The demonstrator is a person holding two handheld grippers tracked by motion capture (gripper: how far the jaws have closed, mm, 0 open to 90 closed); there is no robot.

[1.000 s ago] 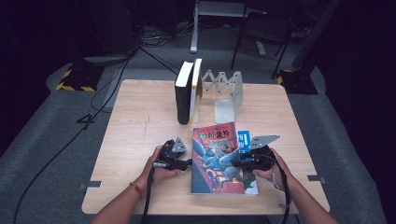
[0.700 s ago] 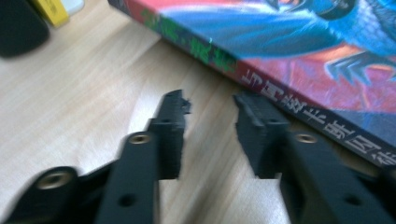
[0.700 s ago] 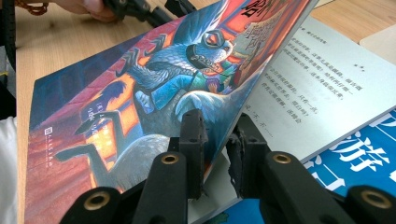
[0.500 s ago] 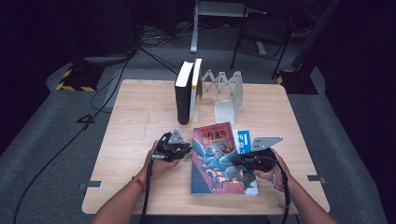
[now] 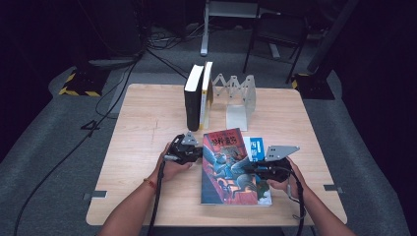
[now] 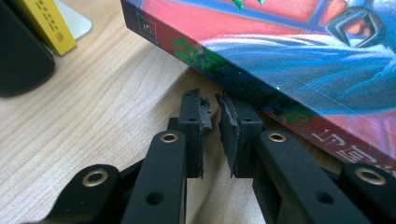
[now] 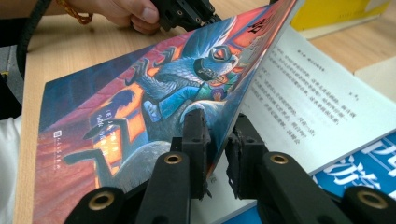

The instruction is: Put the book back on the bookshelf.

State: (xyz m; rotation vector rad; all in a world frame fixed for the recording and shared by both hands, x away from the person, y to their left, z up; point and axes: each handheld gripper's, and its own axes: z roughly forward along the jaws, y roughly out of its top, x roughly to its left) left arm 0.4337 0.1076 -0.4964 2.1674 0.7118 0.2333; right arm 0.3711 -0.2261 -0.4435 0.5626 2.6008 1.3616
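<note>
The book [image 5: 231, 167] lies flat on the desk [image 5: 147, 128], in front of the two upright books [image 5: 198, 96]. It looks a thick, fairly heavy paperback; its cover is thin and bends easily, so a firmer hold is at the spine. The right gripper [image 7: 218, 140] has pinched the cover's free edge and lifted it. The left gripper [image 6: 212, 119], almost closed and empty, rests against the spine, which bears green Chinese characters and a "5".
</note>
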